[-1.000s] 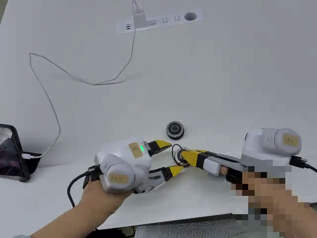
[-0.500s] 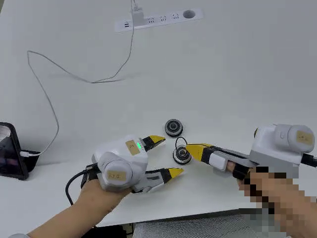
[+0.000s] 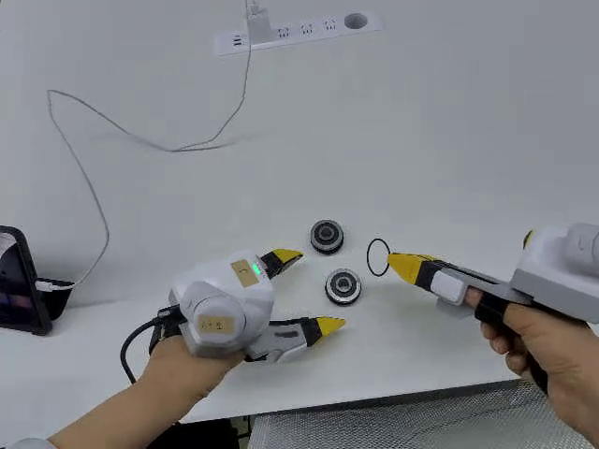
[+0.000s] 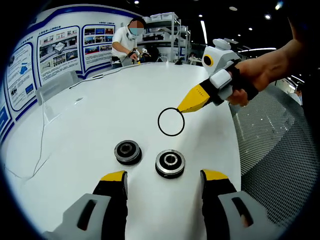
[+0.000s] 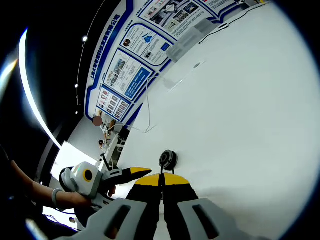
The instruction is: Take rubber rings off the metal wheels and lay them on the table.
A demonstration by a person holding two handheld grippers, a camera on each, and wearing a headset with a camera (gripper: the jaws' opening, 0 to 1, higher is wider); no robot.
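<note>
On the white table [image 3: 449, 140] in the head view, the ring [image 3: 378, 257] has come free: a second ago the right gripper [image 3: 393, 262] was nosed in at the near wheel [image 3: 343, 286] with the left gripper [image 3: 309, 290] bracketing it, and now the right one has drawn off to the right with the thin black loop hanging from its shut tips, just beside both wheels. The left gripper has backed toward the person, jaws spread wide and empty, the near wheel lying loose ahead of them; the far wheel [image 3: 328, 237] has not moved. In the left gripper view, the ring [image 4: 171, 122] dangles from the right gripper [image 4: 192, 102], seemingly clear of the table, beyond the near wheel [image 4: 170, 163] and far wheel [image 4: 127, 152], while the left gripper [image 4: 164, 176] gapes with nothing between its jaws. In the right gripper view, the right gripper [image 5: 161, 180] is pressed closed, a wheel [image 5: 167, 159] and the left gripper [image 5: 120, 177] lying ahead. The pull looks done; this ring wants laying down, and the darker far wheel probably comes next.
</note>
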